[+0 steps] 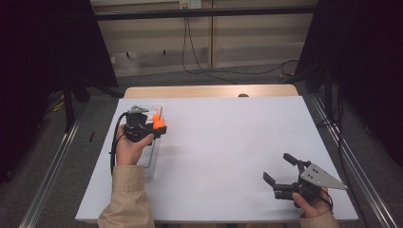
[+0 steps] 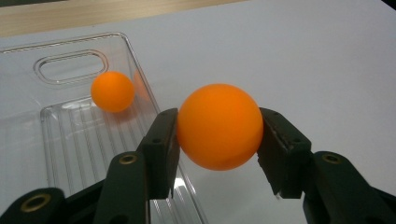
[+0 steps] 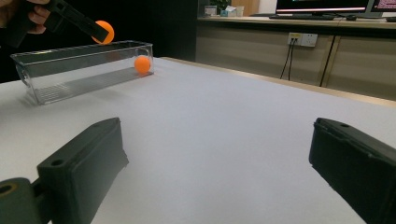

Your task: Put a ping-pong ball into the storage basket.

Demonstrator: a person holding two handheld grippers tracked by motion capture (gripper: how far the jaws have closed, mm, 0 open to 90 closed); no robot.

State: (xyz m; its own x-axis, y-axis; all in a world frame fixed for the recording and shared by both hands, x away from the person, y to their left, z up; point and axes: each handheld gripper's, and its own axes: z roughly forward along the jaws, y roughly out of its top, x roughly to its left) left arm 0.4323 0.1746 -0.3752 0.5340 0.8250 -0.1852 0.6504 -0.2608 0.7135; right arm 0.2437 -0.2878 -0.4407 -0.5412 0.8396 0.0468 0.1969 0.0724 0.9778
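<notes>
My left gripper (image 2: 218, 128) is shut on an orange ball (image 2: 219, 126), held just above the right rim of a clear plastic bin (image 2: 70, 140). A second orange ball (image 2: 112, 91) lies inside the bin near its far end. In the high view the left gripper (image 1: 157, 126) holds its ball (image 1: 159, 125) over the bin (image 1: 151, 159) at the table's left, with the other ball (image 1: 156, 117) just beyond. My right gripper (image 1: 279, 170) rests open and empty near the front right corner. The right gripper view shows the bin (image 3: 79, 70), the ball inside it (image 3: 142, 64) and the held ball (image 3: 106, 31).
A white table top (image 1: 228, 147) stretches between the two grippers. A wooden strip (image 1: 209, 91) runs along its far edge. Cables (image 1: 199, 66) trail on the floor beyond, and dark curtains stand at both sides.
</notes>
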